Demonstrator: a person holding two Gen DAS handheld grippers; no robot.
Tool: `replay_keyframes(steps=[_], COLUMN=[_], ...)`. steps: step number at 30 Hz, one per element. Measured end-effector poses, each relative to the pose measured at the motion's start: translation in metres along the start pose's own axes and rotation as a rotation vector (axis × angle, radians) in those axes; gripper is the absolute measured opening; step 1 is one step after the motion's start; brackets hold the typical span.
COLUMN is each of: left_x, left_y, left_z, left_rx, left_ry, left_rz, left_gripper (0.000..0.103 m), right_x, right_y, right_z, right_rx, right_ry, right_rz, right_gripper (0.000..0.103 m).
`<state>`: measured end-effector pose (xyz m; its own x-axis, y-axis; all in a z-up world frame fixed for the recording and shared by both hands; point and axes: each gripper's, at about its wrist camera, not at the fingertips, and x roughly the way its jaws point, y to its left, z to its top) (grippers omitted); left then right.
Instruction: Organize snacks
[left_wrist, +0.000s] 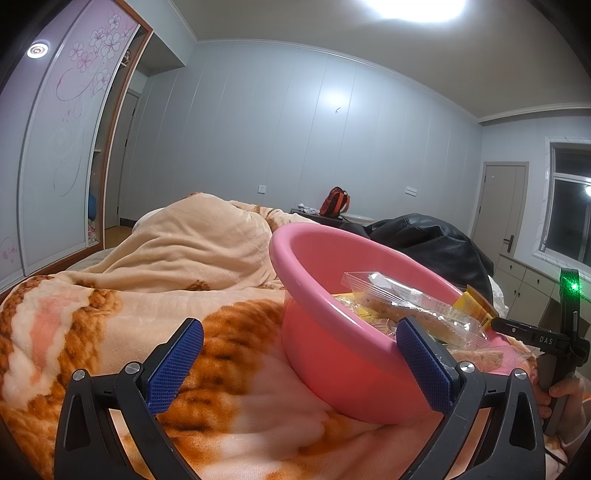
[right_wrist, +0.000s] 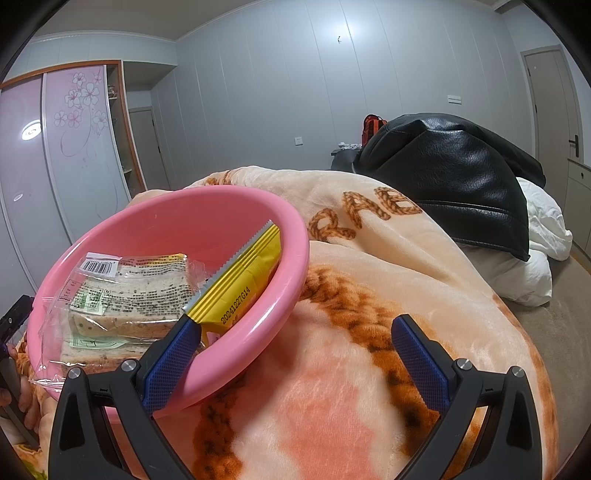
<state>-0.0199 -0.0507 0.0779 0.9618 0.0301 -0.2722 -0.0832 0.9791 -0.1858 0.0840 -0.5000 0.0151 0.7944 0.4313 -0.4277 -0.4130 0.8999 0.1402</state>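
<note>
A pink plastic basin sits tilted on a peach and orange blanket; it also shows in the right wrist view. Inside lie clear-wrapped bread slices and a yellow snack packet, which also show in the left wrist view as the bread and the packet. My left gripper is open, its jaws either side of the basin's near wall. My right gripper is open over the blanket, its left finger at the basin rim beside the yellow packet. It holds nothing.
A black leather jacket lies on the bed behind the basin, with white bedding to its right. A wardrobe with floral sliding doors stands at the left. An orange backpack sits by the far wall.
</note>
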Motion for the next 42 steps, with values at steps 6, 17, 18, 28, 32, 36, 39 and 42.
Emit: replay_keyframes(steps=[6,17,18,28,32,36,39,42], left_x=[0.0,-0.0002,-0.0004,0.0015,0.0016,0.0016,0.0016,0.0015], left_y=[0.0002,0.0004,0.0003,0.0046,0.0047,0.0047,0.0047,0.0046], left_z=[0.0001,0.0001,0.0,0.0014,0.0015,0.0015,0.0015,0.0016], left_rx=[0.001,0.003,0.004,-0.023,-0.023,-0.023,-0.023,-0.023], left_ry=[0.0,-0.002,-0.002,0.011,0.011,0.011,0.011,0.011], left_rz=[0.0,0.003,0.005,-0.022,-0.021,-0.021,-0.021,-0.021], left_gripper=[0.103,0.103,0.103,0.103,0.103,0.103,0.103,0.103], right_x=[0.0002,0.0005,0.0004,0.0005,0.0006,0.0008,0.0005,0.0008], right_y=[-0.0004,-0.0004,-0.0004,-0.001,-0.0017,-0.0017,-0.0019,-0.0018], right_z=[-0.0003,-0.0002,-0.0003,-0.0006,-0.0011,-0.001,-0.0013,-0.001], right_rx=[0.0,0.001,0.001,0.003,0.004,0.004,0.004,0.005], right_ry=[0.0,0.001,0.001,0.002,0.004,0.003,0.004,0.003], right_rz=[0.0,0.0,0.0,0.0,0.001,0.001,0.001,0.001], right_gripper=[0.103,0.103,0.103,0.103,0.103,0.103,0.103,0.103])
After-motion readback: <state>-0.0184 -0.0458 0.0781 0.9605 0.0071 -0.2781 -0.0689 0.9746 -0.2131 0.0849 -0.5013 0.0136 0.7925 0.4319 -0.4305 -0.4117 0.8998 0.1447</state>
